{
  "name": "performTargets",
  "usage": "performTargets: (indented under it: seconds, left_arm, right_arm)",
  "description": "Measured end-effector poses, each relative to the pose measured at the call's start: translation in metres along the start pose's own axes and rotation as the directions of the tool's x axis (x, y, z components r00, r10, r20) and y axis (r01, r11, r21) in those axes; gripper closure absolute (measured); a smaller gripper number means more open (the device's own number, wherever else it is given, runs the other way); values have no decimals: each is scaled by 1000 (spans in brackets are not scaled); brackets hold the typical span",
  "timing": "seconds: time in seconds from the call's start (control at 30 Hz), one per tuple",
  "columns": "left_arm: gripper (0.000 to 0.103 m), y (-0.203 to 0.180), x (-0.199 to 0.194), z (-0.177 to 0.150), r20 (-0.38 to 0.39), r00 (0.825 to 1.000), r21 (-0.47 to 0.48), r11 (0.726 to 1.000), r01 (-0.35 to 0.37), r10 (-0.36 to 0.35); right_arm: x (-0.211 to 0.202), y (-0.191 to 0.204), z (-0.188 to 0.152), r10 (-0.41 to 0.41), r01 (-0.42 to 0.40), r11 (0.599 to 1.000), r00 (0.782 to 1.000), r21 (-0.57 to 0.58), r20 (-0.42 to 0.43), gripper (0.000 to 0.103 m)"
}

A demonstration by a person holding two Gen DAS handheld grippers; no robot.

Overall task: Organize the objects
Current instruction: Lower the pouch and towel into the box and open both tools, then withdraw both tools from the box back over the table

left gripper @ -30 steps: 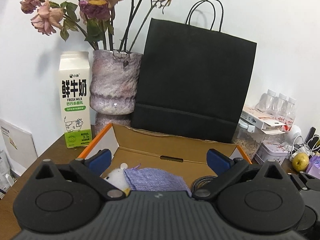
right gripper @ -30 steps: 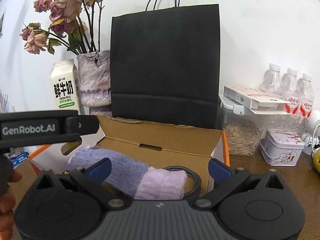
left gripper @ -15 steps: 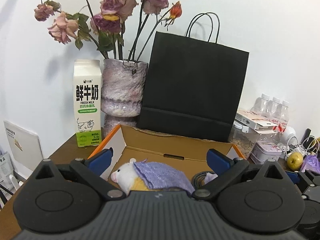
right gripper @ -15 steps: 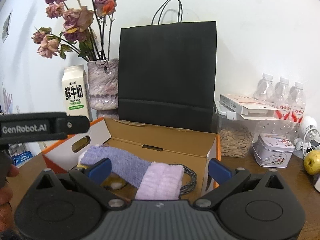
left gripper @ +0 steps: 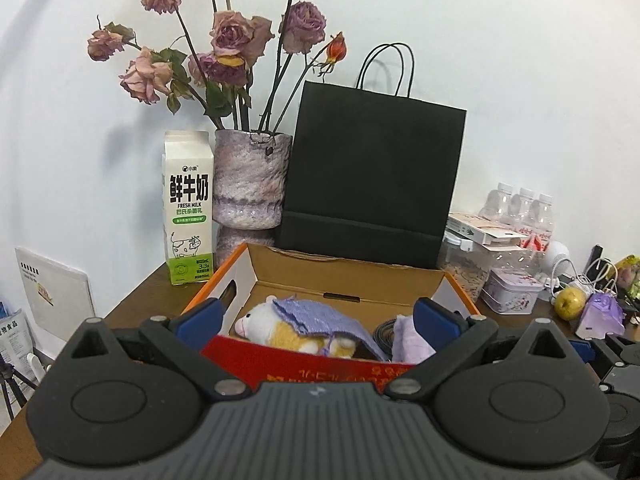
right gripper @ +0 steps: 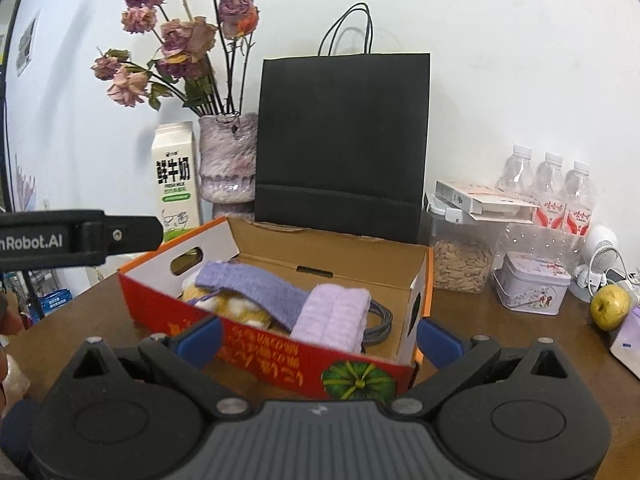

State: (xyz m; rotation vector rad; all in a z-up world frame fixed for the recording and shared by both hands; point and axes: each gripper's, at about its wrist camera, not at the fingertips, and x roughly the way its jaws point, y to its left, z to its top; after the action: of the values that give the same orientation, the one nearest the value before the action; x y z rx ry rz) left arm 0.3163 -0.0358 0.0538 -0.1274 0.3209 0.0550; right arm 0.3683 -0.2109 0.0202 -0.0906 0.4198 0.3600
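An open cardboard box with a red front (left gripper: pixel 304 360) (right gripper: pixel 280 364) sits on the brown table. Inside lie a white and yellow plush toy (left gripper: pixel 268 328) (right gripper: pixel 236 308), a purple knitted cloth (left gripper: pixel 320 316) (right gripper: pixel 248 284) draped over it, a folded lilac towel (left gripper: pixel 408 344) (right gripper: pixel 332 316) and a coiled grey cable (right gripper: pixel 378 326). My left gripper (left gripper: pixel 316 320) is open and empty, in front of and above the box. My right gripper (right gripper: pixel 318 338) is open and empty, in front of the box. The left gripper's body (right gripper: pixel 76 236) shows at the left of the right wrist view.
Behind the box stand a black paper bag (left gripper: pixel 372 176), a vase of dried roses (left gripper: pixel 250 184) and a milk carton (left gripper: pixel 187 208). To the right are a seed jar (right gripper: pixel 460 264), a tin (right gripper: pixel 532 284), water bottles (right gripper: pixel 560 196) and a green apple (right gripper: pixel 610 306).
Both grippers have pulled back and up from the box. The box's red front wall has come into view in both wrist views. Both stay open and empty.
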Motion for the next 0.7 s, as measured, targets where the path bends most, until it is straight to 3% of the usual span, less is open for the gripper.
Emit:
performTargets:
  seconds: [0.7]
  left_arm:
    - [0,-1,-62,-27,13,1000,26,1000,5,-6]
  right_arm:
    - [-62,15,-36,5,-5,1000,1000,-4,-6,0]
